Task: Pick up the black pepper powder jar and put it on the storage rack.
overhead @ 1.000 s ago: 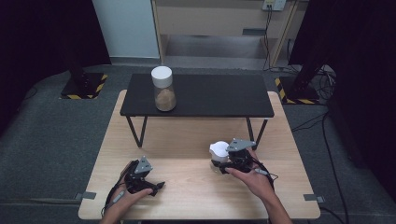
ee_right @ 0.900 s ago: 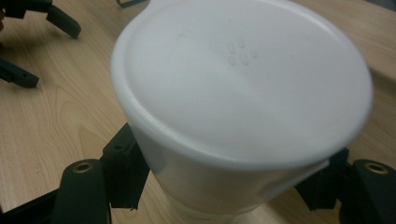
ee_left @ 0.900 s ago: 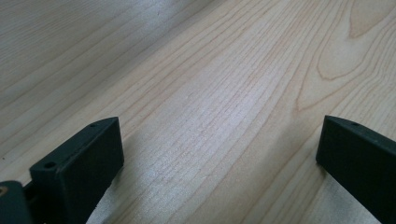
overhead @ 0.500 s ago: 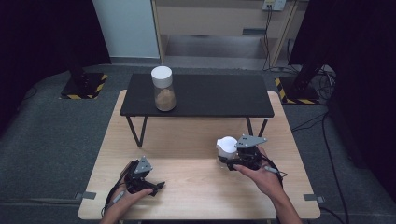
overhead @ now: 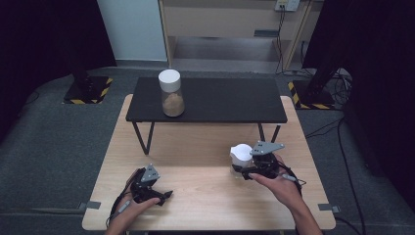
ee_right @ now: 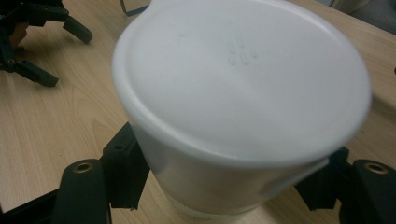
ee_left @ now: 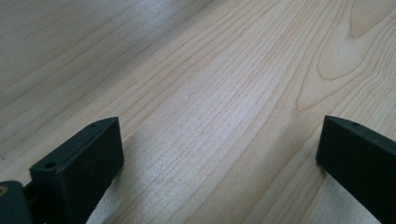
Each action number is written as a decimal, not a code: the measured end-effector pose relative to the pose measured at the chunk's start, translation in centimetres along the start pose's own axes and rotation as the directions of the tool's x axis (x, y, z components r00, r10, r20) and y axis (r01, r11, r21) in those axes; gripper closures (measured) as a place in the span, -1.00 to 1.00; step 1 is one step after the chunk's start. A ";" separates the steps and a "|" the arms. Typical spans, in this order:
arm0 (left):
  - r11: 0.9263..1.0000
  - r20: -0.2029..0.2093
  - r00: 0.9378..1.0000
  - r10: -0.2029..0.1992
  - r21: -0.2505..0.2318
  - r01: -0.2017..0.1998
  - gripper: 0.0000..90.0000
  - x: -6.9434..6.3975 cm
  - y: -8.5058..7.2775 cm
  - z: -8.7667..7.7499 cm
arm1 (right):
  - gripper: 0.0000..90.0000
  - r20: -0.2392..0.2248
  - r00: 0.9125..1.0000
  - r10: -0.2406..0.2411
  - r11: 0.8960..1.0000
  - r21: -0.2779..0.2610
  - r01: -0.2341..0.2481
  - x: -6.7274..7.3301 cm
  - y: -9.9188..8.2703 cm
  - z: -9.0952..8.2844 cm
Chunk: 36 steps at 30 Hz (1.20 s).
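Observation:
A clear jar with a white lid [overhead: 241, 155] [ee_right: 243, 79] is held just above the wooden table [overhead: 205, 142] at the right, tilted a little. My right gripper [overhead: 239, 171] [ee_right: 229, 186] is shut on its body below the lid, one black jaw on each side. A second jar with a white lid [overhead: 172, 93], part full of brown powder, stands on the black shelf [overhead: 220, 100] at the back. My left gripper [overhead: 164, 197] [ee_left: 219, 154] rests low on the table at the front left, open, with bare wood between its jaws.
The black shelf stands on thin legs across the far half of the table, with room to the right of its jar. In the right gripper view the left gripper [ee_right: 67, 56] lies at the upper left. Dark floor surrounds the table.
My right gripper has lifted the white-lidded jar off the table and carried it slightly to the right. The left gripper has stayed where it was.

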<state>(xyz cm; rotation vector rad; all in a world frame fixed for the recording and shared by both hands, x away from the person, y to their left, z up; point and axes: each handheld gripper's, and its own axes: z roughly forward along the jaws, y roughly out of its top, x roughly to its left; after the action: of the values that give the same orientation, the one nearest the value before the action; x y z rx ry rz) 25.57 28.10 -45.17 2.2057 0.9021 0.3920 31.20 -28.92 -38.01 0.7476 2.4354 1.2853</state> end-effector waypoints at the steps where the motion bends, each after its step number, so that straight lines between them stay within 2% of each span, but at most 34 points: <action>1: 1.000 0.000 1.000 0.000 0.000 0.000 -1.00 0.0 0.0 0.0 | -0.30 -0.003 1.000 0.002 1.000 -0.003 -0.002 -0.1 0.0 -0.1; 9: 1.000 0.000 1.000 0.000 0.000 0.000 -1.00 0.0 0.0 0.0 | -0.30 -0.038 0.999 -0.008 1.000 -0.007 0.008 -0.7 0.6 -1.0; 25: 1.000 0.000 1.000 0.000 0.000 0.000 -1.00 0.0 0.0 0.0 | -0.30 -0.061 0.998 -0.019 1.000 -0.005 0.019 -1.3 3.0 -2.4; 36: 1.000 -0.001 1.000 -0.001 0.000 0.001 -1.00 0.0 0.0 0.0 | -0.30 -0.070 0.997 -0.008 1.000 -0.002 0.008 -1.7 4.2 -3.0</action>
<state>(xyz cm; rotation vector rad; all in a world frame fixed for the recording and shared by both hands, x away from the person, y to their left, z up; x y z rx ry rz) 25.56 28.08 -45.18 2.2050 0.9033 0.3930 32.44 -29.93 -32.83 0.7032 2.4898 1.3317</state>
